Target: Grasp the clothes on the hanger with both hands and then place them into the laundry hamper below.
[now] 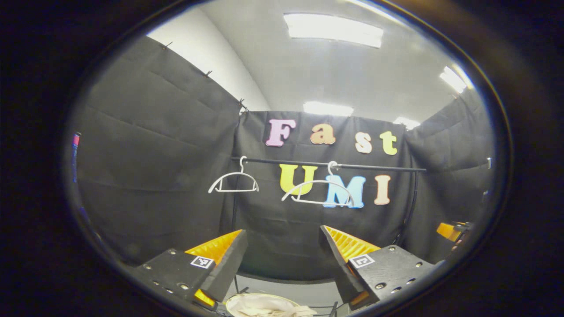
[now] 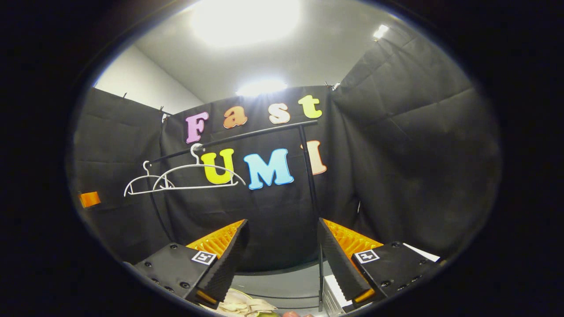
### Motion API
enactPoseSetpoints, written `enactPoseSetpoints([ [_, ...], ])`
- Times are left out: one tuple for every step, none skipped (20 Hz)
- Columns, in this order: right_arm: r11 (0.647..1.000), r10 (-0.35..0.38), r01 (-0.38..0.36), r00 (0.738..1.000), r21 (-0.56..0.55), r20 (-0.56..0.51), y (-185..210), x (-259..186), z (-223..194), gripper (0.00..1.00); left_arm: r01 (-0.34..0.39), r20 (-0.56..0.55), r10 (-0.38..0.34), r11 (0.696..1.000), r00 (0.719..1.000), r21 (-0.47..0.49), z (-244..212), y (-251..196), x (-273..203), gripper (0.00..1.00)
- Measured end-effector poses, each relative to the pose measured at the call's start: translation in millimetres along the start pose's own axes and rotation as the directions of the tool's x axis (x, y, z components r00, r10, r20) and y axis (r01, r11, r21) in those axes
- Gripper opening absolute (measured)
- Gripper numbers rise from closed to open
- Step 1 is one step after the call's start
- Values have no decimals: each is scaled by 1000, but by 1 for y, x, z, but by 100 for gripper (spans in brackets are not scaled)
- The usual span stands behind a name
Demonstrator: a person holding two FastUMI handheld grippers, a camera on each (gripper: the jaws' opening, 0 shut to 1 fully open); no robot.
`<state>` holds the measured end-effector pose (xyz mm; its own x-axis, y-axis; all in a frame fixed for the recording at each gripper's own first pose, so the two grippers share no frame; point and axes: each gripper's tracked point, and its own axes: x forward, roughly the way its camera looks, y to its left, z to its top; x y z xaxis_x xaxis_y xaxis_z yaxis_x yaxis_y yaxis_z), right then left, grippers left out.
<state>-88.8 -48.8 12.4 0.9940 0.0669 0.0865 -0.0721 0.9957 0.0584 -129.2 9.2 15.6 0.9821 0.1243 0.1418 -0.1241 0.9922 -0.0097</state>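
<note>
a recording booth in a lab: black cloth walls (image 1: 154, 145) pinned up on all sides, a clothes rail (image 1: 326, 165) with bare hangers (image 1: 233, 181), ceiling strip lights (image 1: 332, 28).

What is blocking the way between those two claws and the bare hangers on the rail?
Nothing visible. Both hangers hang bare on the rail, with open space before the left gripper and right gripper. Pale cloth lies below.

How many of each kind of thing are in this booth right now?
White hangers, both bare: 2
Black rail: 1
Hamper with pale clothes in it: 1
Handheld tools, both open: 2
Total: 6
</note>
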Motion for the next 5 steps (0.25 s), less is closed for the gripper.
enactPoseSetpoints([
  [1000, -12, 12, 1000, 2, -10, -2, -2, -6, 98, 4, -6, -4, 1000, 1000, 21, -4, 1, 0, 94],
  [1000, -22, 22, 1000, 0, -16, -5, -2, -10, 98, 7, -3, -6, 999, 1000, 35, -7, 2, 1, 95],
  [1000, -26, 26, 999, -6, -30, -5, -3, -14, 98, 4, -9, -4, 999, 1000, 37, -11, 2, 6, 95],
  [1000, -25, 25, 999, -16, -45, -5, -4, -18, 98, 7, -15, -7, 1000, 1000, 23, -14, 0, 11, 95],
  [999, -29, 28, 998, -28, -51, -4, -2, -21, 98, 23, -14, -23, 1000, 1000, 5, -15, -7, 15, 95],
])
